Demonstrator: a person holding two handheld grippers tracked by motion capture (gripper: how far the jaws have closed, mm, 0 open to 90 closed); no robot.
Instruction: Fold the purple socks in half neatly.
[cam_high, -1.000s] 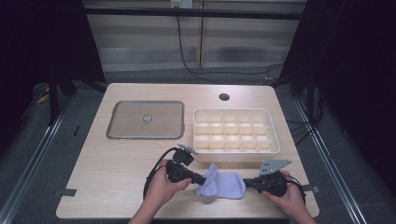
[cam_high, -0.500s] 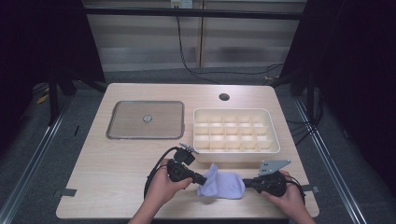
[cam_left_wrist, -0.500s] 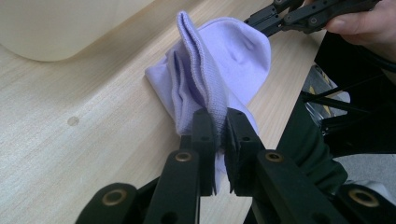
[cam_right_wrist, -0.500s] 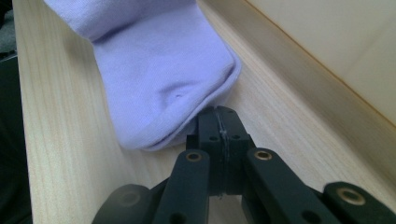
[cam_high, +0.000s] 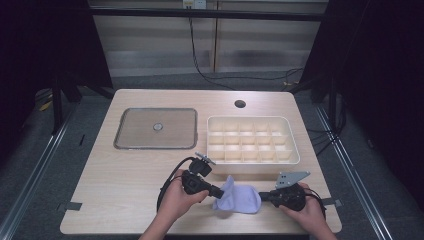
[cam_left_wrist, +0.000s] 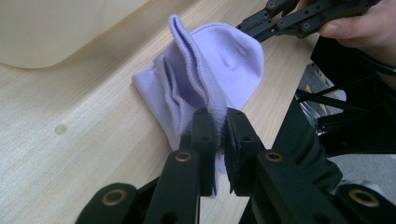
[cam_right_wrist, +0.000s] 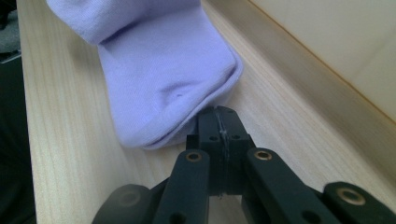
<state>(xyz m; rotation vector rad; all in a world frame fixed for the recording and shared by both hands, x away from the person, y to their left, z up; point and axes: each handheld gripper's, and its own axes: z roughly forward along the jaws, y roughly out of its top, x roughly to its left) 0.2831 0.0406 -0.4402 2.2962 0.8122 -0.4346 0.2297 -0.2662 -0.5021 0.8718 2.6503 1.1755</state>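
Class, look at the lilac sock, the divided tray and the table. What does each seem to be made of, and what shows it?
Sock: soft knitted fabric, matte, probably cotton blend; it has a ribbed cuff and limp folds.
Divided tray: likely moulded plastic, cream, smooth with a slight sheen; it has rounded corners and thin walls.
Table: pale wood or wood-look laminate; grain lines show, and which cannot be told.

Cream compartment tray (cam_high: 252, 125) beside a grey square lid (cam_high: 156, 128) on the wooden table (cam_high: 115, 187).
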